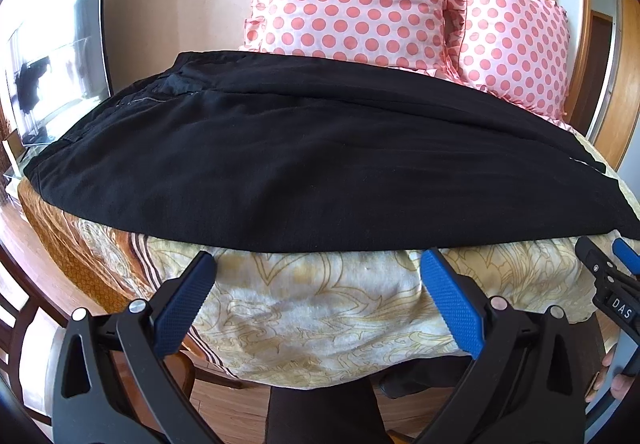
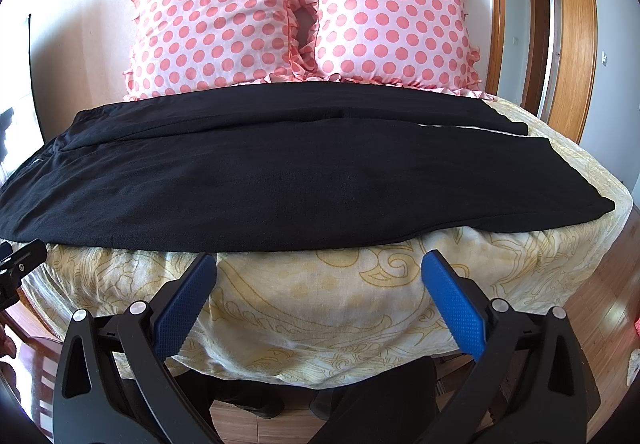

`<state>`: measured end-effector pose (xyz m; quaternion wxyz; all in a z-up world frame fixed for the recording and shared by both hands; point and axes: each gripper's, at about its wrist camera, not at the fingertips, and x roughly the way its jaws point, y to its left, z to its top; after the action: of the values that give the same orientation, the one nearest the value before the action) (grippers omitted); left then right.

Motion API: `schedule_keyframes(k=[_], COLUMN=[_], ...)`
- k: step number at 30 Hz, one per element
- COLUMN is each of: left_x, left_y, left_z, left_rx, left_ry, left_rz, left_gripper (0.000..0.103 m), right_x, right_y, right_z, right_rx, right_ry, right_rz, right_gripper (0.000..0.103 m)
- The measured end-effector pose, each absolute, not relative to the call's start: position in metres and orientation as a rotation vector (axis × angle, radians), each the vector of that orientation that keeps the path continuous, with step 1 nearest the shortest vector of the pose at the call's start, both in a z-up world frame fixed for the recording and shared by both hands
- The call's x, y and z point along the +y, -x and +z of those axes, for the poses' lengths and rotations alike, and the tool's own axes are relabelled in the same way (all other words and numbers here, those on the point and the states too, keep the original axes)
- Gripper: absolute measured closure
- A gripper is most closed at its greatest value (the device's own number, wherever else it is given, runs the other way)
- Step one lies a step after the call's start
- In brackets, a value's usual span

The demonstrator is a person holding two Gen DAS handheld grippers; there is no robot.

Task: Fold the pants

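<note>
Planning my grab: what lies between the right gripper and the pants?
Only bare yellow bedspread separates the open right gripper from the black pants, as the right wrist view shows.

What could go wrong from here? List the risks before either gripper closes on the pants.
1. The black pants lie right on the patterned bedspread; a low pinch by the open right gripper may grab both.
2. The near edge sits at the bed's rounded front, so a pull toward you could drag the pants off.
3. The two legs already lie slightly offset at the hems; lifting unevenly with the left gripper could worsen that.
</note>
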<state>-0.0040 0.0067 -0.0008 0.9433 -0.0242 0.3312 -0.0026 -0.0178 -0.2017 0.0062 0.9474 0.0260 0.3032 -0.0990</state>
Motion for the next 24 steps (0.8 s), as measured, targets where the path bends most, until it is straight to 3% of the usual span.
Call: schedule_keyframes(k=[24], left_x=[0.0059], left_y=[0.0019], left_z=[-0.0009], left_rx=[0.669], left_ry=[0.037], left_rz=[-0.022], left_gripper=[0.002], right_x=[-0.2012], right_y=[0.018], right_z=[0.0064], right_rx=[0.616], right_ry=[-0.053], right_rz=[-0.201], right_gripper=[0.001])
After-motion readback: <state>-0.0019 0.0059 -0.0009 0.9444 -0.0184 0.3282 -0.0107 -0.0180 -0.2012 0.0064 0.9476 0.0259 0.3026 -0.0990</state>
